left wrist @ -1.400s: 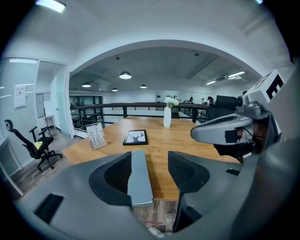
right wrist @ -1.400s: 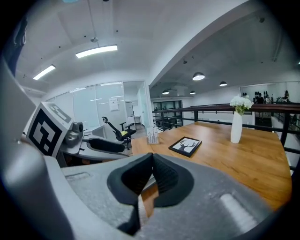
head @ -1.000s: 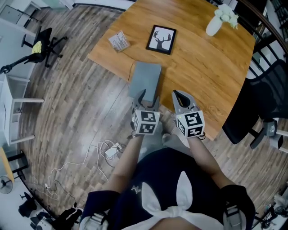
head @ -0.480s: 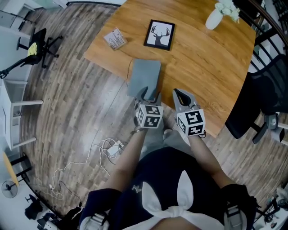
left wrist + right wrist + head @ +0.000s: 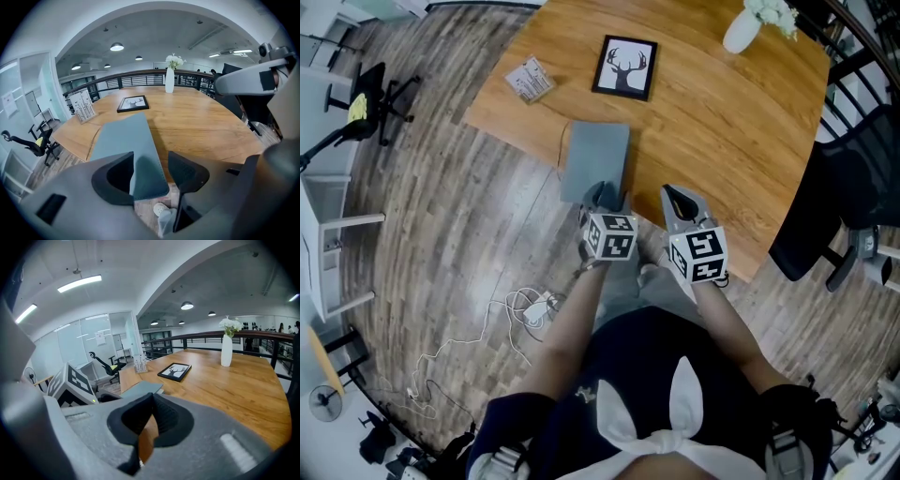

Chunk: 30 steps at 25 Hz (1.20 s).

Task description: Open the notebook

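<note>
Grey notebook (image 5: pixel 596 157) closed at table (image 5: pixel 727 141) edge, near end between left gripper (image 5: pixel 602 195) parted jaws; right gripper (image 5: pixel 678 200) jaws together, empty.

Wood table (image 5: pixel 712 131) w/ rounded edge carries a black-framed deer pic (image 5: pixel 624 67) lying flat, a white vase (image 5: pixel 741 31) w/ white flowers (image 5: pixel 769 11) at the far side, & a small printed card stand (image 5: pixel 528 80) near the left edge, apart from the pic. Black office chair (image 5: pixel 844 187) sits just beside the table's right side. On the grey plank floor (image 5: pixel 441 216): white cable tangle (image 5: pixel 520 314) lower left, a black wheeled chair (image 5: pixel 366 103) w/ sth yellow on it far left, white shelf unit (image 5: pixel 328 253) nearer along the left edge.
</note>
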### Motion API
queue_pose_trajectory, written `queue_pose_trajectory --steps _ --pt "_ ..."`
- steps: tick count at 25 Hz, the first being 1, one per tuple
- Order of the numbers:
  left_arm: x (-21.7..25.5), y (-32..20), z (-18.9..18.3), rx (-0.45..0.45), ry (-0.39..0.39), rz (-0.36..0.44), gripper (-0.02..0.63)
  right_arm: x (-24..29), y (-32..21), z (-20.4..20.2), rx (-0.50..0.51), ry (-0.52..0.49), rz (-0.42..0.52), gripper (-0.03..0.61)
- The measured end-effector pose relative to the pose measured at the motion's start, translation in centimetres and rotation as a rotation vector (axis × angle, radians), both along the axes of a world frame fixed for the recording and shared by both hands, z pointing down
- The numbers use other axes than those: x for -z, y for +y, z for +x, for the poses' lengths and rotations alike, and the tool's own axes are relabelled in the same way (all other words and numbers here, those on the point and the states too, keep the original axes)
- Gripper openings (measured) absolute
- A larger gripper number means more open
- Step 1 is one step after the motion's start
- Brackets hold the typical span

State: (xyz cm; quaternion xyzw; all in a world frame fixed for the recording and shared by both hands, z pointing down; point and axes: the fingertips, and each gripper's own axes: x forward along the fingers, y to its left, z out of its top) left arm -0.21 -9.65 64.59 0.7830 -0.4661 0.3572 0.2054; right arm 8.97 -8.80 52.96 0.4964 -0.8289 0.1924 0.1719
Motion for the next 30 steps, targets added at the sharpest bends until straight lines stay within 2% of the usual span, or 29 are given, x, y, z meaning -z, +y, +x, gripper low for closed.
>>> queue_pose_trajectory --steps 3,6,21,30 --pt "-0.9 0.2 -0.1 0.004 -0.018 -0.01 0.238 -0.4 0.2 0.2 -0.004 0.001 -0.01 -0.002" --pt "-1.2 0.2 -0.3 0.009 -0.037 -0.001 0.201 -0.7 0.2 0.4 -0.006 0.0 -0.018 -0.002" --pt "-3.0 0.3 0.0 -0.026 -0.115 -0.009 0.173 -1.3 0.5 0.5 0.007 -0.001 -0.031 -0.002" --pt "-2.7 0.5 0.4 -0.043 -0.106 -0.006 0.1 -1.3 0.7 0.7 0.009 -0.004 -0.034 -0.002"
